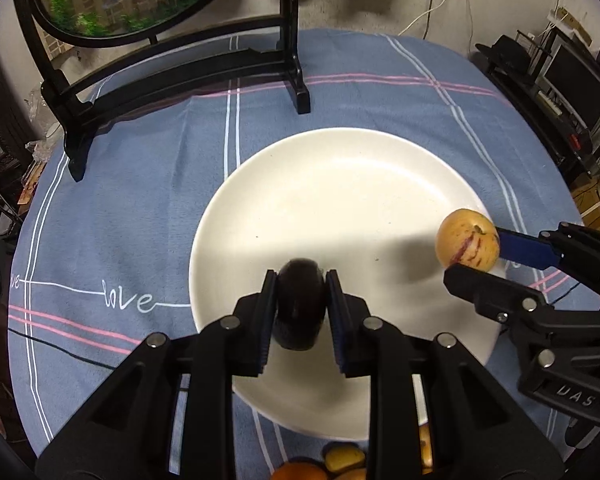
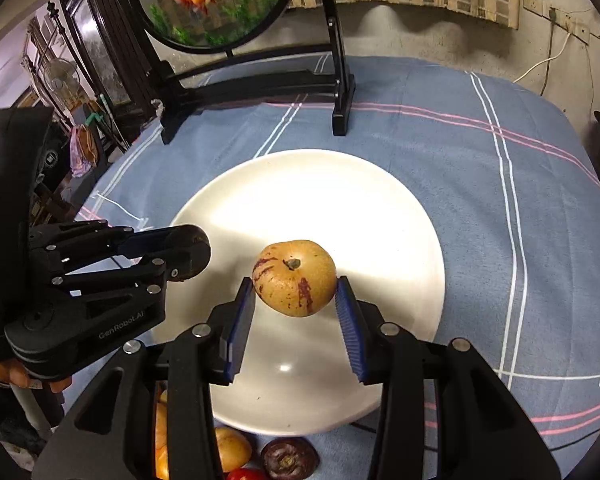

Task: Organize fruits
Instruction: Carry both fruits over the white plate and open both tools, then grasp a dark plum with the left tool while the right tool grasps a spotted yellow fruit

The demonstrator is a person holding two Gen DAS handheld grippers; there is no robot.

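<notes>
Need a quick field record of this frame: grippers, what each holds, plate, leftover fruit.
left gripper: shut on dark fruit, above plate
right gripper: shut on yellow fruit, above plate
plate: white, nothing lying on it
cloth: blue, striped
leftover fruit: several on the cloth at the plate's near edge
stand: black, behind plate

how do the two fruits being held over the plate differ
The dark purple fruit is near black and plain; the yellow fruit is tan-gold with purple streaks and a stem scar facing the camera. The dark purple fruit sits in the left hand-held gripper, the yellow fruit in the right hand-held gripper, whose jaws stand wider, so the yellow fruit looks bigger. Both are roundish, clamped between blue pads, above the white plate.
</notes>
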